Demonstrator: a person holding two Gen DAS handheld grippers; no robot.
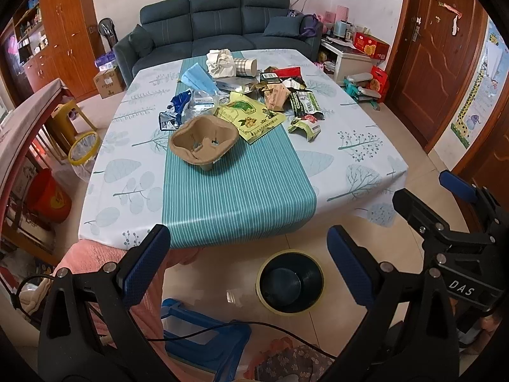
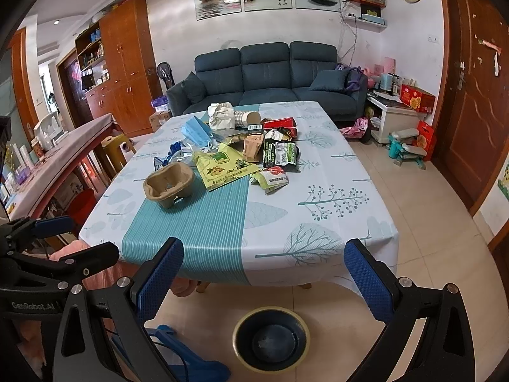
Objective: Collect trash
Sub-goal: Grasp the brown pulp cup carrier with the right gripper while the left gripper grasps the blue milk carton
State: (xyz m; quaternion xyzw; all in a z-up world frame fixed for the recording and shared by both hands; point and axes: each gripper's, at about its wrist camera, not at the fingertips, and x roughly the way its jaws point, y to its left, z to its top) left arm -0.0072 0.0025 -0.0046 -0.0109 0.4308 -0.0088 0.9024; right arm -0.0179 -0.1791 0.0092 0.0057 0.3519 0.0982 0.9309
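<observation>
While wrappers (image 1: 254,102) and a cardboard cup tray (image 1: 203,141) litter the table (image 1: 350,159), both grippers, left (image 1: 248,264) and right (image 2: 264,273), hang spread wide and empty above the floor bin (image 2: 270,339), likely placed for drops.

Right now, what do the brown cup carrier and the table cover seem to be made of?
Cup carrier: looks like molded paper pulp, matte tan, with soft, rough edges. Table cover: probably vinyl or oilcloth, smooth and printed, with a glossy sheen at its front edge.
</observation>
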